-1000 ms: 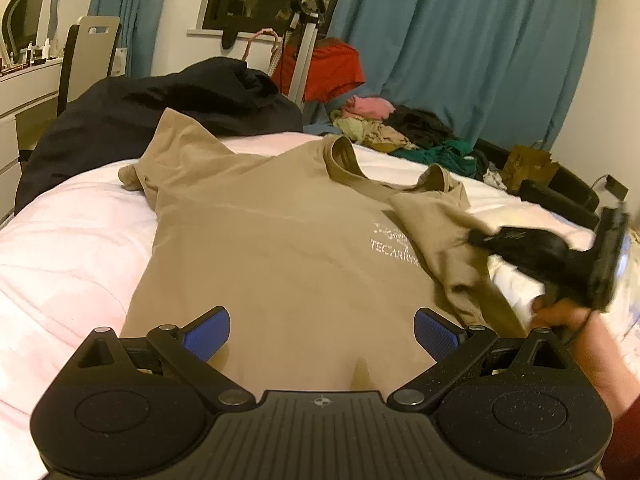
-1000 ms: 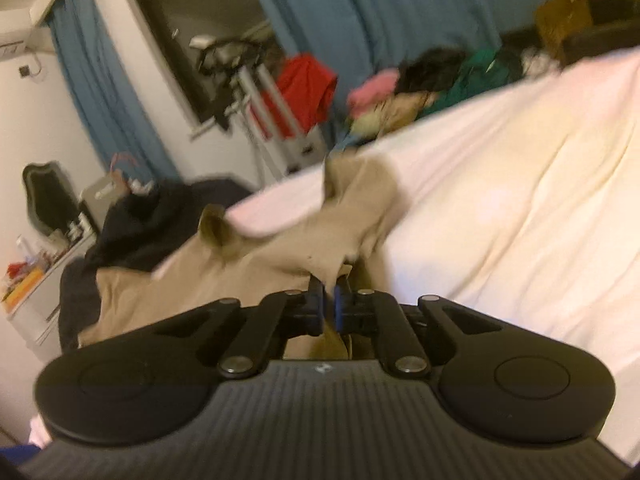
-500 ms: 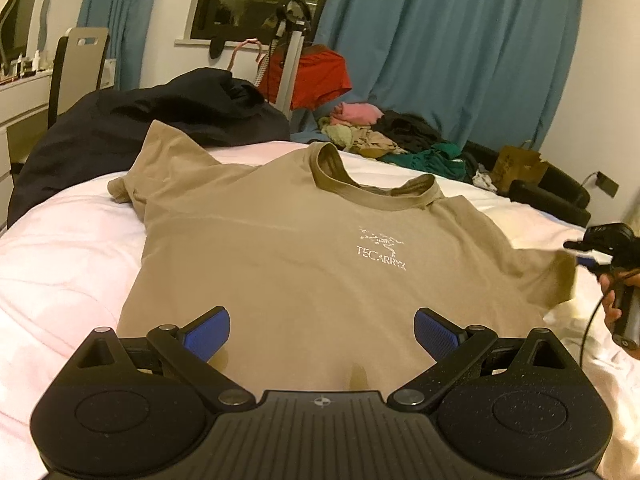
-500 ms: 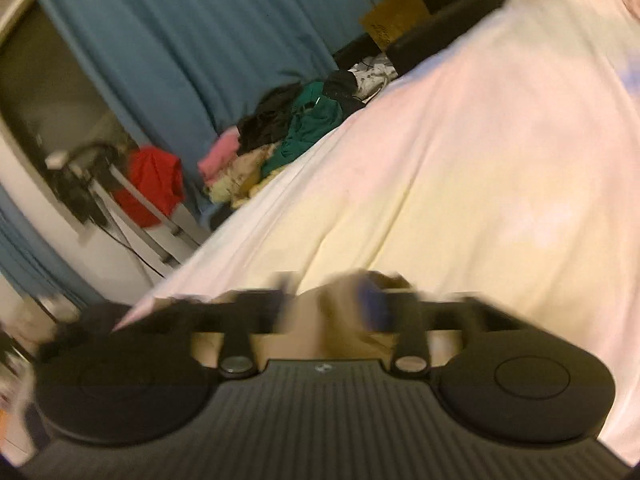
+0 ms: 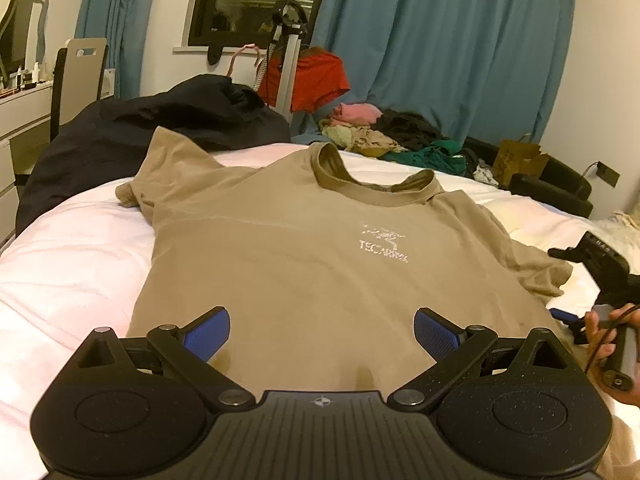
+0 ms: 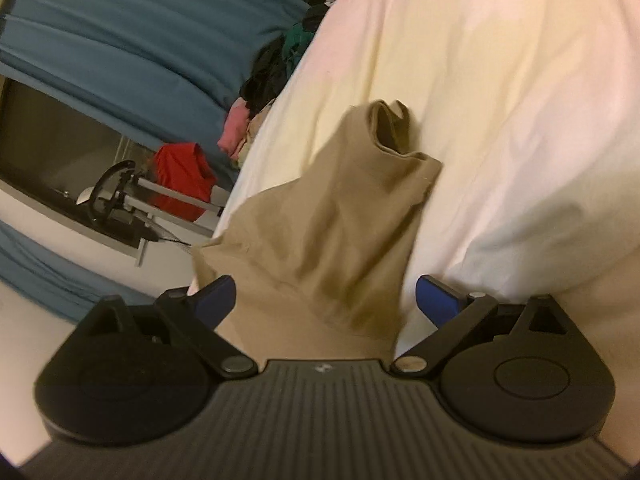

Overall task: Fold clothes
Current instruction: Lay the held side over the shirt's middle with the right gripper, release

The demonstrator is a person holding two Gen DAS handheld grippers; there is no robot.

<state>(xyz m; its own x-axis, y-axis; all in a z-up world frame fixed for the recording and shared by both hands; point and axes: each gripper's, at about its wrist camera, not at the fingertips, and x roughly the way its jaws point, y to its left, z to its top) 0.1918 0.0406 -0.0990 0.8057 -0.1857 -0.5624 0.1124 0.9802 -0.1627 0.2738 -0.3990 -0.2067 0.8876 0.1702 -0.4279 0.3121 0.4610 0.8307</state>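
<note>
Room: bedroom with blue curtains [image 5: 440, 60], a dark window [image 5: 256, 0] and a white dresser [image 5: 20, 116] at the far left.
Bed: white bed [image 5: 60, 264] with a rumpled cover; it carries the shirt.
Shirt: tan T-shirt [image 5: 304, 264] lies flat on the bed, front side up, collar at the far end; white print with letters sits on the chest.
Sleeves: far-left sleeve [image 5: 168, 160] is spread and partly resting on a dark garment [image 5: 160, 128]; right sleeve [image 6: 360, 208] lies loose and a little wrinkled on the cover, its open cuff pointing away from the right camera.
Left gripper: left gripper [image 5: 322, 330] hangs over the lower hem of the shirt; its blue fingers [image 5: 208, 330] stand wide apart and nothing is between them but the cloth lying below.
Right gripper: right gripper [image 6: 324, 298] is just beside the right sleeve; its jaws are opening, the fingers [image 6: 438, 298] do not press the cloth, though the sleeve lies in the gap between them.
Hand: a hand [image 5: 608, 340] at the right edge of the left view holds the handle of the right gripper.
Background: heap of clothes [image 5: 392, 136] beyond the bed, a red garment [image 5: 316, 76] on a white stand, a chair [image 5: 76, 76] near the dresser, a brown bag [image 5: 516, 160] by the right wall.
</note>
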